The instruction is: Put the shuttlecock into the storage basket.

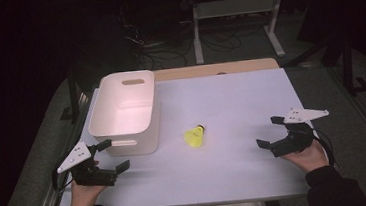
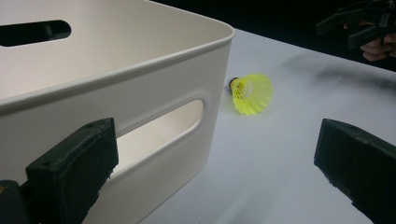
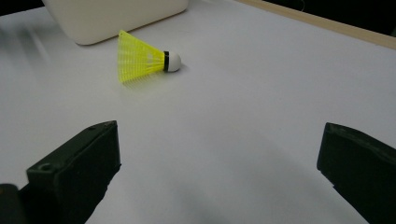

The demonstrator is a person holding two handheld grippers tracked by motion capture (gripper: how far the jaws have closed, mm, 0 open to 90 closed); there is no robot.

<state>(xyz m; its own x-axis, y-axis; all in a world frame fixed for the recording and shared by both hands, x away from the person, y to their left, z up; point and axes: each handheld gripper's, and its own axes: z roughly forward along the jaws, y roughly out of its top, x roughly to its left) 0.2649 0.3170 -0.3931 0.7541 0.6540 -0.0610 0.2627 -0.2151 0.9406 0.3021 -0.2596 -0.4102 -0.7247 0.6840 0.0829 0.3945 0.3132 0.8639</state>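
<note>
A yellow shuttlecock [image 1: 195, 136] with a white cork lies on its side near the middle of the white table [image 1: 231, 99]. It appears beyond the bin's corner in the left gripper view [image 2: 250, 92] and ahead to the left in the right gripper view [image 3: 142, 60]. A white plastic bin [image 1: 124, 113] with handle slots stands at the left, hollow and open-topped. My left gripper [image 1: 113, 155] is open just in front of the bin's near wall [image 2: 140, 107]. My right gripper [image 1: 269, 131] is open at the right, well apart from the shuttlecock, with nothing between its jaws.
A wooden strip [image 1: 218, 69] runs along the table's far edge. Beyond it stand a metal frame [image 1: 234, 18] and loose cables on a dark floor. The other hand and its gripper [image 2: 369, 28] appear far off in the left gripper view.
</note>
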